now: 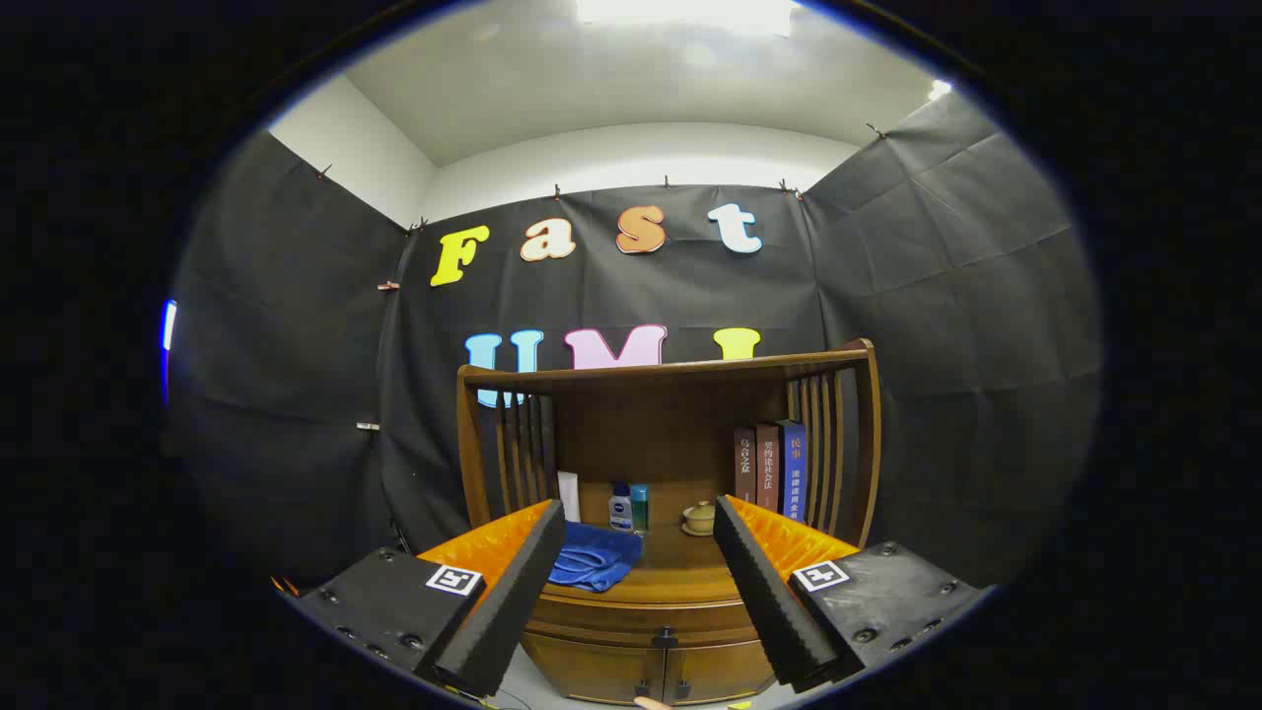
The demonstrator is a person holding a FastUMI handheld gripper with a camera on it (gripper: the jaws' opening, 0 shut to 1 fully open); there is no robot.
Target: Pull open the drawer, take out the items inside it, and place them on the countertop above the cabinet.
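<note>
A wooden cabinet [651, 602] with a slatted shelf unit on top stands ahead of me. Its drawer front [631, 623] sits shut just below the countertop [680, 572], with a small dark knob [666, 636] in the middle. My gripper [641, 518] is open, fingers spread wide, held in front of and slightly above the countertop. The cabinet shows between and beyond the fingers. The drawer's inside is hidden.
On the countertop lie a folded blue cloth [595, 557], a small bottle [620, 508], a white card [569, 495] and a lidded cup [699, 517]. Three books [771, 468] stand at the right of the shelf. Two lower doors [646, 673] sit under the drawer.
</note>
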